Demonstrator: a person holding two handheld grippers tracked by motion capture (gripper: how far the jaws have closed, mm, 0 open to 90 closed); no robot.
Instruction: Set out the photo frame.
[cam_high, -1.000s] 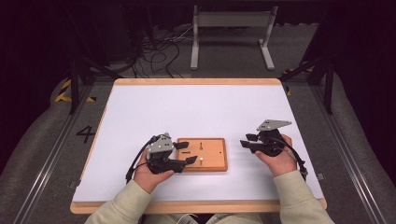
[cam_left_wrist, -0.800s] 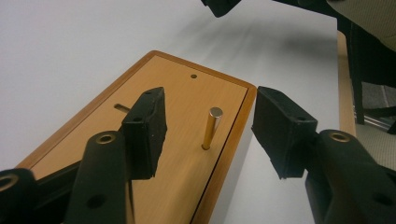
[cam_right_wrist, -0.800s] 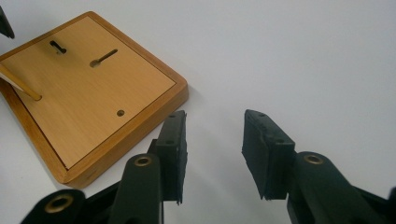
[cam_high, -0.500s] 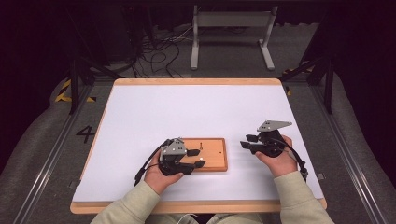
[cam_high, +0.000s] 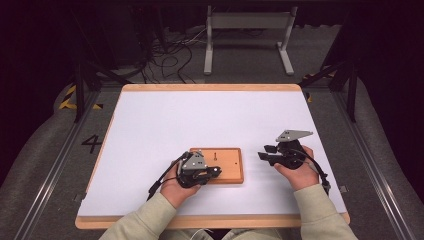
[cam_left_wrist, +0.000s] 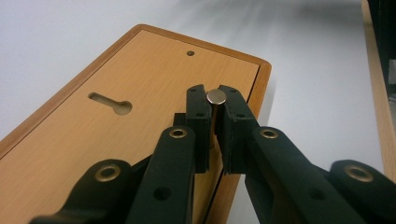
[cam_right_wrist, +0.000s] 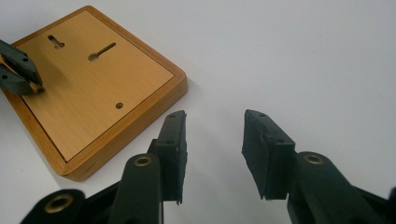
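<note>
You hold two grippers over one white table. Your left gripper has its two jaws closed on one metal pin, whose round silver top shows between the jaw tips in the left gripper view; the pin stands upright at the near edge of the board, and whether its lower end touches the wood cannot be told, since the jaws hide it. There is one board, a flat wooden plaque with a raised rim, lying on the table in front of you, a little left of the table's middle in the high view. On its face you can count three openings in the right gripper view: one short keyhole slot, one longer keyhole slot, and one small round hole. The left gripper view shows two of these, the short slot and the round hole beyond it. In the high view your left gripper sits over the board's left part, with your left hand behind it at the table's near edge. Your right gripper holds nothing: its two jaws stand well apart above bare table, just beside the board's right edge, not touching it. In the high view that gripper rests to the right of the board, held in your right hand.
</note>
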